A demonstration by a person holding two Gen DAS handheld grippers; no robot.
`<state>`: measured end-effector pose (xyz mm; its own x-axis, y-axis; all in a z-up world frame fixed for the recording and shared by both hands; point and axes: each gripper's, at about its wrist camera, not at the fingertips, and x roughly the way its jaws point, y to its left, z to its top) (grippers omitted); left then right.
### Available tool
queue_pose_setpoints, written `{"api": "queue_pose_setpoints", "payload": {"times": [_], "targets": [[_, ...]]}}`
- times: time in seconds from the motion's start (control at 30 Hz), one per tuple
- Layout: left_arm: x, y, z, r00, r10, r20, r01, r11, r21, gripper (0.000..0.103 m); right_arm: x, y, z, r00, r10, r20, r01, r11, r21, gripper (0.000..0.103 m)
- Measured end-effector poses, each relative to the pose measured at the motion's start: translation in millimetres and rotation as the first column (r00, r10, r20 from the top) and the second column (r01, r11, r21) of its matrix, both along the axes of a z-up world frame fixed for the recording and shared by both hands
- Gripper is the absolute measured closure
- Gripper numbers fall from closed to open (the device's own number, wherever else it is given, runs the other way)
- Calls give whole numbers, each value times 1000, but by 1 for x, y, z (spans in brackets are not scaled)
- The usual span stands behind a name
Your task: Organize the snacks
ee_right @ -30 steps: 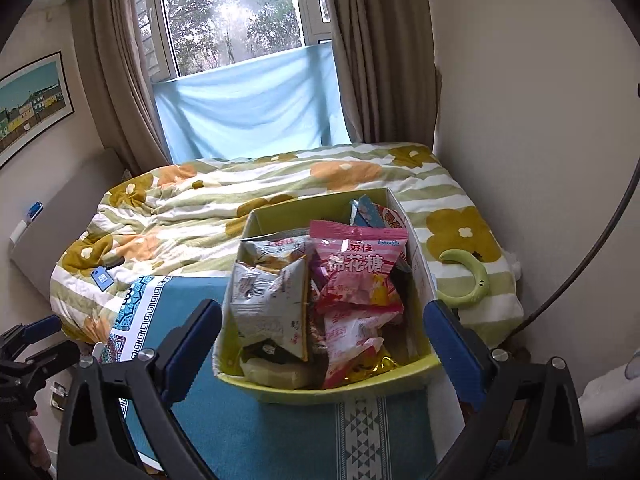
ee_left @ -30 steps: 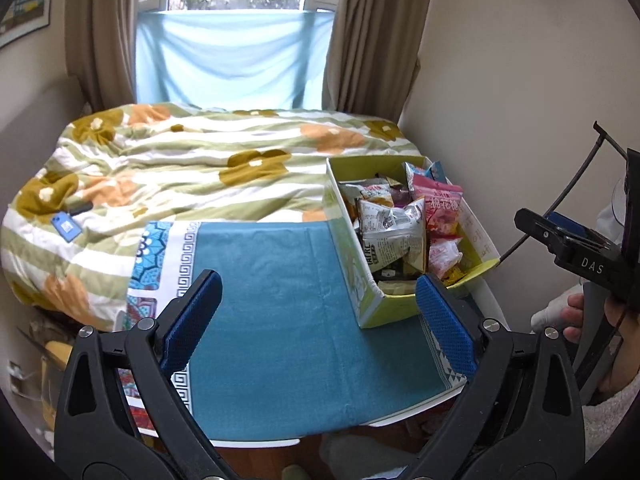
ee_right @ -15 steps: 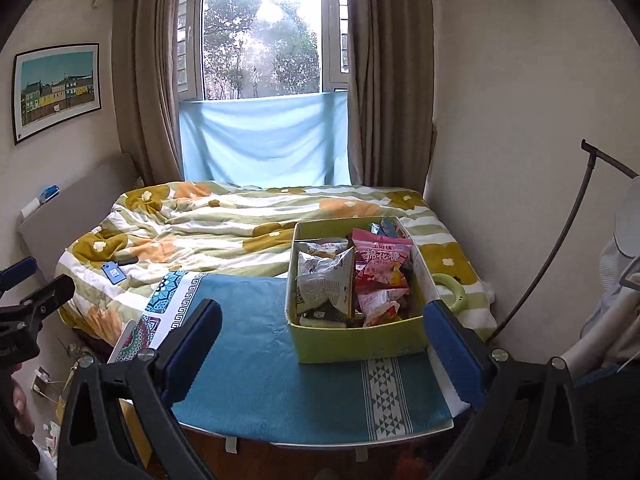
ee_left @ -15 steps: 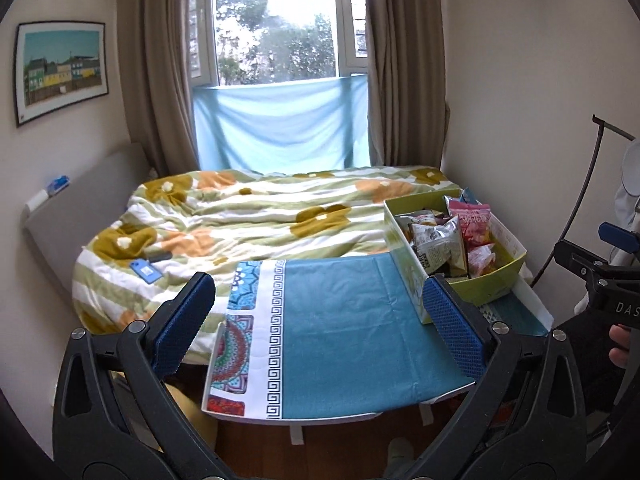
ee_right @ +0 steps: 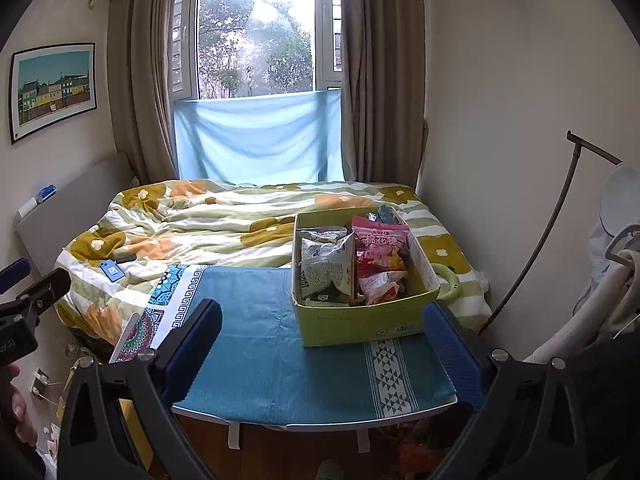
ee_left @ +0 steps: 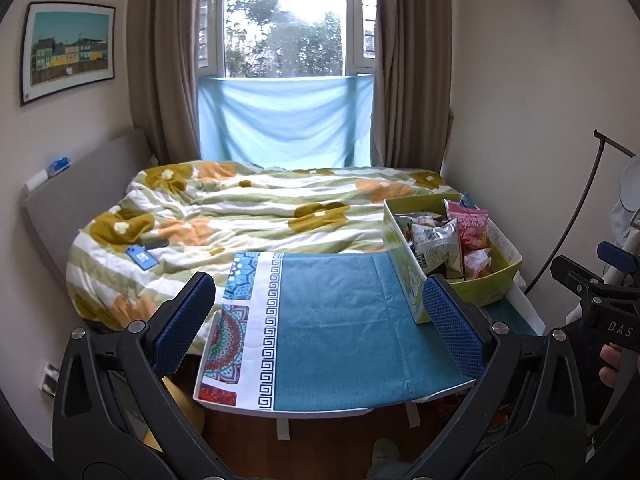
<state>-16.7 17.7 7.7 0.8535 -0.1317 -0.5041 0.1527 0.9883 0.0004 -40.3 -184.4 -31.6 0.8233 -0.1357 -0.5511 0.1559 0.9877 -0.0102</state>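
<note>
The box (ee_right: pixel 360 320) of snacks (ee_right: pixel 352 264) sits at the far right of the surface (ee_right: pixel 260 360), its back edge close against the bed (ee_right: pixel 200 220), and the packets stand upright, packed in side by side. The left gripper (ee_left: pixel 320 320) and the right gripper (ee_right: pixel 324 344) both hang back from the surface with jaws wide and nothing between them; the left jaws have just been opening to that width. The risks lie in the reach: the packets are slick and puffy, so a pinch on a top seam may slip or drag a neighbouring packet out with it, and a squeeze on the body may crush what is inside. The cardboard box looks light, so a sideways tug could slide it toward the right edge, or tip it onto the bed. How much surface lies right of the box is hard to judge through the fisheye
</note>
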Motion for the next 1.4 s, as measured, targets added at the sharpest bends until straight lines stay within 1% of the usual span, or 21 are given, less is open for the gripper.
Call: {"api": "queue_pose_setpoints", "payload": {"times": [0.33,1.1,1.4], "targets": [[2,-4,-1,1000,-8,1,8,1000,-4,0,7,3,1,1000,12,-6,-12,1000,-11,3],[3,-10,-2,1000,-11,0,11,1000,7,0,12,-1,-7,1000,17,-23,-17,1000,19,3],[2,-9,-3,1000,-27,-13,27,1000,-11,0,12,0,-9,1000,16,-26,-15,1000,19,3]]}}
